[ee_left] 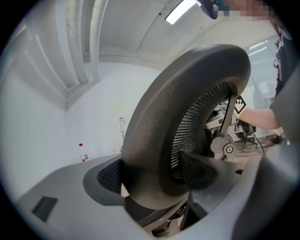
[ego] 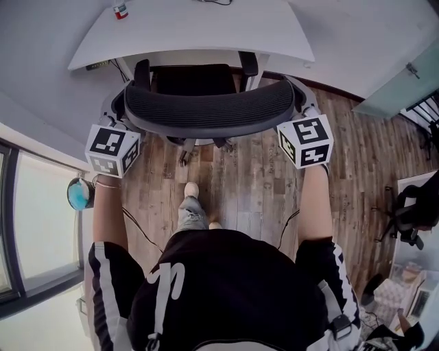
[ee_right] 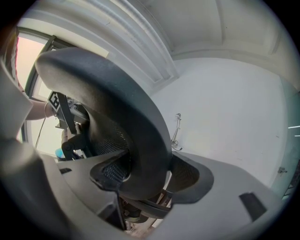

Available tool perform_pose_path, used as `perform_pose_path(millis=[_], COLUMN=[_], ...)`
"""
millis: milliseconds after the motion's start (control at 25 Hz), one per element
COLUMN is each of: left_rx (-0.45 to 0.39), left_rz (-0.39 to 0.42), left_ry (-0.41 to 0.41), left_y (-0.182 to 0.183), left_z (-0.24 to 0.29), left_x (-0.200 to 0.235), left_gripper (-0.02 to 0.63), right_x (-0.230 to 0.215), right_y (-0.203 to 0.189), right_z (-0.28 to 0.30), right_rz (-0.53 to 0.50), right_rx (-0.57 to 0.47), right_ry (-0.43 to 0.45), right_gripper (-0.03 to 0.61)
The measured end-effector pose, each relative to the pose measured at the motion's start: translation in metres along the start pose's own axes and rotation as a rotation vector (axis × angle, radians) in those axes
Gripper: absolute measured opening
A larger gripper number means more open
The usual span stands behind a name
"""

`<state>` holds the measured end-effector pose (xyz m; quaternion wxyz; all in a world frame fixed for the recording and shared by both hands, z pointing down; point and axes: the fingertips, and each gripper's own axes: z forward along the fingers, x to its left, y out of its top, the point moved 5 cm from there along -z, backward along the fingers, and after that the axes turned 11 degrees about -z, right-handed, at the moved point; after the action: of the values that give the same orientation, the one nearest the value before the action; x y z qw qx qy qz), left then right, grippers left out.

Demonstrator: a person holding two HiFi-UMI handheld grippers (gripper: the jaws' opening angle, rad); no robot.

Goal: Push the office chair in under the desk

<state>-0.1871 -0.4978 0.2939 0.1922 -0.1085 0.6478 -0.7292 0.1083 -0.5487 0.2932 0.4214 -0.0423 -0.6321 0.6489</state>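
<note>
Office chair (ego: 193,79) stood at the white desk (ego: 206,31) — seat partly beneath the desktop, backrest (ego: 209,110) outside it, over the wood floor (ego: 254,185). Left gripper (ee_left: 151,180) pinched the backrest's left end, the rim filling the gap between its jaws. Right gripper (ee_right: 150,177) clamped the right end likewise. Red-capped bottle (ego: 121,11) sat on the desk — far left corner.

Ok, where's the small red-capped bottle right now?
Head view, top left: the bottle stands on the white desk, toward its left end, beyond the office chair.
</note>
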Motion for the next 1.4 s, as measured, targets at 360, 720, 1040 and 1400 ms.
perform_pose_path(millis=[360, 720, 1040, 1400], left_rx=[-0.003, 0.012, 0.017, 0.018], left_rz=[-0.007, -0.016, -0.019, -0.021], left_ry=[-0.005, -0.011, -0.020, -0.041], left_y=[0.000, 0.001, 0.001, 0.003], left_z=[0.023, 0.047, 0.062, 0.077], left_x=[0.026, 0.054, 0.078, 0.105], left_gripper=[0.359, 0.359, 0.359, 0.359], right_x=[-0.009, -0.018, -0.022, -0.024], right_y=[0.002, 0.004, 0.009, 0.017], right_z=[0.031, 0.065, 0.090, 0.114], right_rz=[0.004, 0.010, 0.010, 0.013], right_rx=[0.006, 0.018, 0.025, 0.030], right_ry=[-0.009, -0.008, -0.008, -0.008], right_gripper=[0.272, 0.272, 0.272, 0.272])
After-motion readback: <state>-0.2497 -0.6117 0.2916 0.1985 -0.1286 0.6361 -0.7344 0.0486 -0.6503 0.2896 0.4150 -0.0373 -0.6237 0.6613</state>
